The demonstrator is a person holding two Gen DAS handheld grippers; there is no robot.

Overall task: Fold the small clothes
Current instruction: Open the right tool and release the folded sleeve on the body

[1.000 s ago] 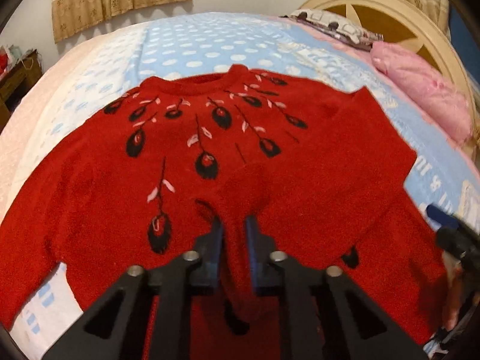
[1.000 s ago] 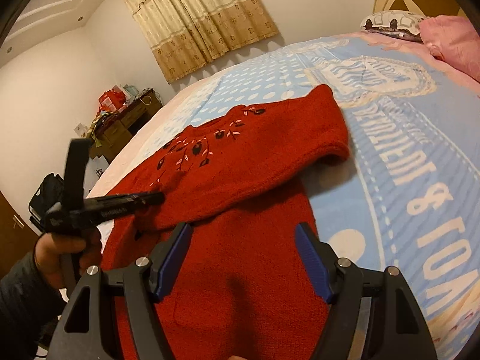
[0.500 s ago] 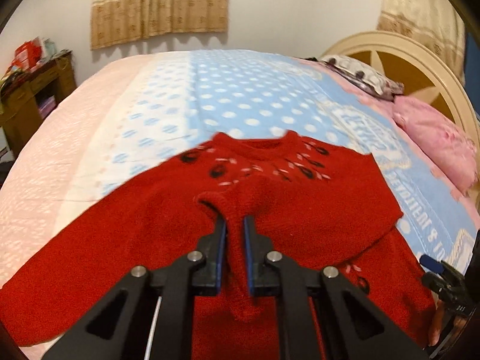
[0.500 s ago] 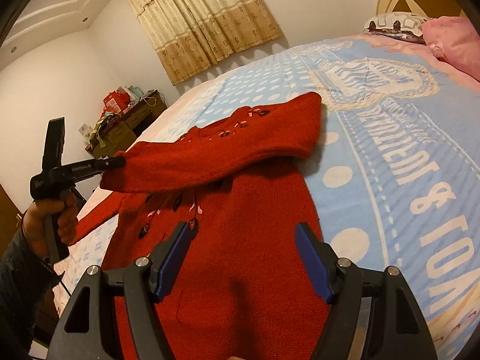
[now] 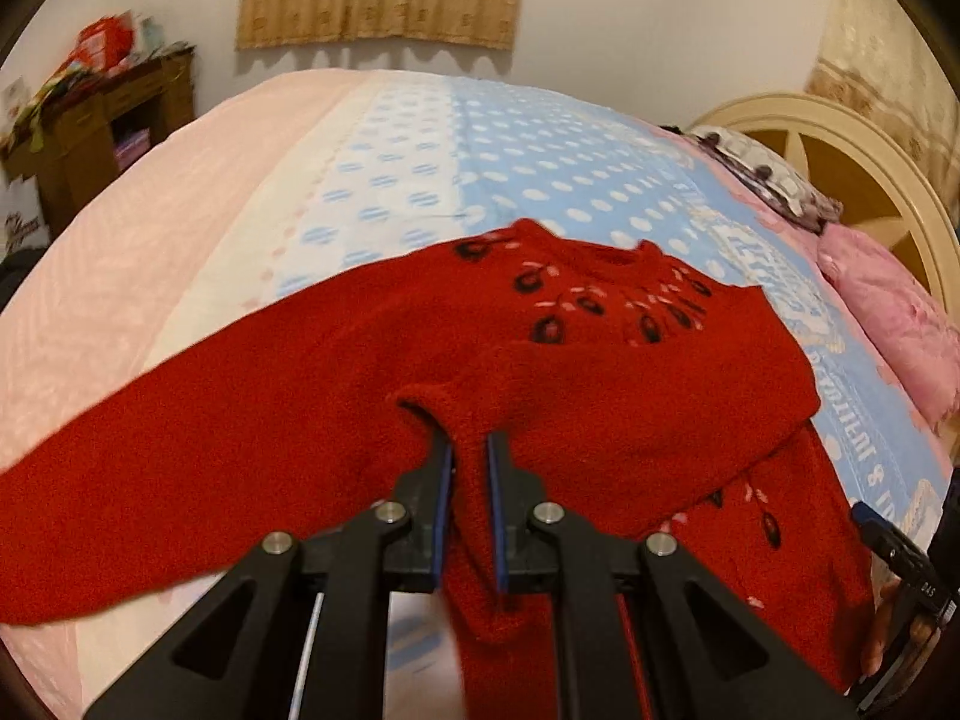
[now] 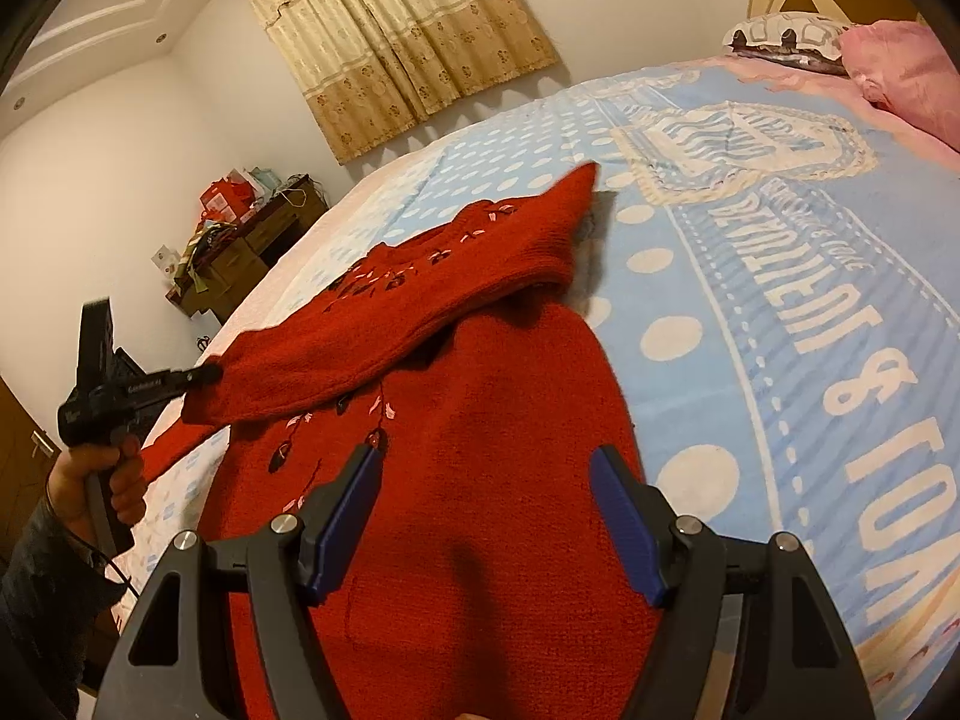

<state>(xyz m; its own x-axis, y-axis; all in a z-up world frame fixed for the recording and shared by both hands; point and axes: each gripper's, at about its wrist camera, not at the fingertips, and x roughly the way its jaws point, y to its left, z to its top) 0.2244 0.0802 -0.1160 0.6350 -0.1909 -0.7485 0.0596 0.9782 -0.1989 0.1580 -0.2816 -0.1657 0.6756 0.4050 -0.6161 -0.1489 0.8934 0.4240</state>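
My left gripper (image 5: 469, 450) clamps the cuff of the red sweater (image 6: 468, 396) (spread on the bed (image 6: 780, 276)), lifted leftward, while my right gripper (image 6: 486, 480) hovers jaws apart over its near hem.

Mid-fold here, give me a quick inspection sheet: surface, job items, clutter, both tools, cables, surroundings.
Surface: bed with blue dotted and pink blanket.
Job's things: red sweater spread on the bed, one sleeve lifted across the body.
Clutter: pink pillow and patterned pillow near the headboard.
Grippers: left tool shut on the sleeve cuff; right tool open over the sweater's lower body, holding nothing.
Cables: thin dark cord below the left hand.
Surroundings: curtains, cluttered wooden cabinet, white walls.
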